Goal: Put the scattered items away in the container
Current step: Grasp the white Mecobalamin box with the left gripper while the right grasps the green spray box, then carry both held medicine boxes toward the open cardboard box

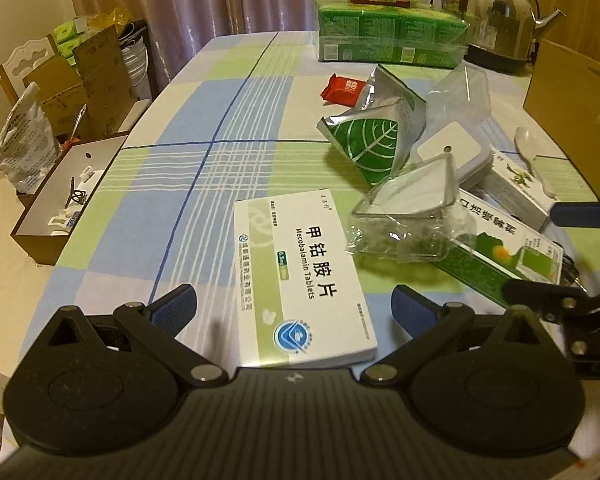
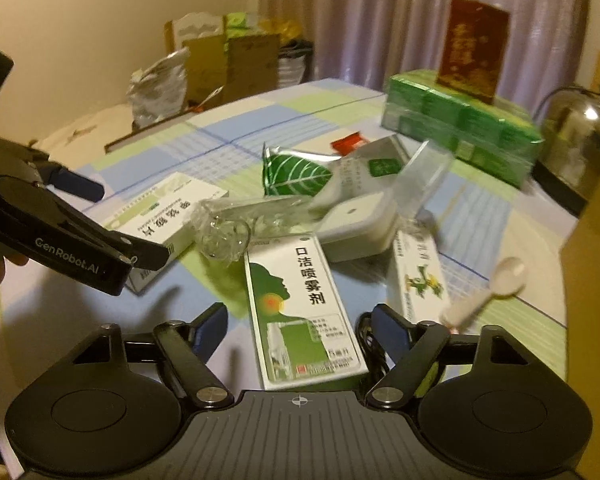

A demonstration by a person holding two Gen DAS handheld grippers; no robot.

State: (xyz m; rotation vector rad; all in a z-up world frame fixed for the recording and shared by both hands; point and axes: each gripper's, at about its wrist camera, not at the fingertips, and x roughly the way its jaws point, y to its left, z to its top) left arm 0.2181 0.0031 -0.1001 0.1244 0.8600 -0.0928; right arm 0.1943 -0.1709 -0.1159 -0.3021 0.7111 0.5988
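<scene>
A white Mecobalamin tablet box (image 1: 300,276) lies flat on the checked tablecloth, between the fingers of my open left gripper (image 1: 294,308), which do not touch it. My right gripper (image 2: 300,328) is open too and straddles a green-and-white throat spray box (image 2: 300,304). Each gripper shows in the other's view, the right gripper (image 1: 568,254) at the right edge and the left gripper (image 2: 112,220) at the left. Beyond lie a green leaf pouch (image 1: 372,136), crumpled clear wrapper (image 1: 404,216), white lidded tub (image 2: 356,216), small plant-print box (image 2: 420,276) and white spoon (image 2: 496,284).
A brown cardboard box (image 1: 572,92) stands at the table's right edge. At the back are stacked green packs (image 1: 388,36) with a red tin on top, a steel kettle (image 1: 496,16) and a red packet (image 1: 342,88). An open brown box (image 1: 60,200) sits off the left edge.
</scene>
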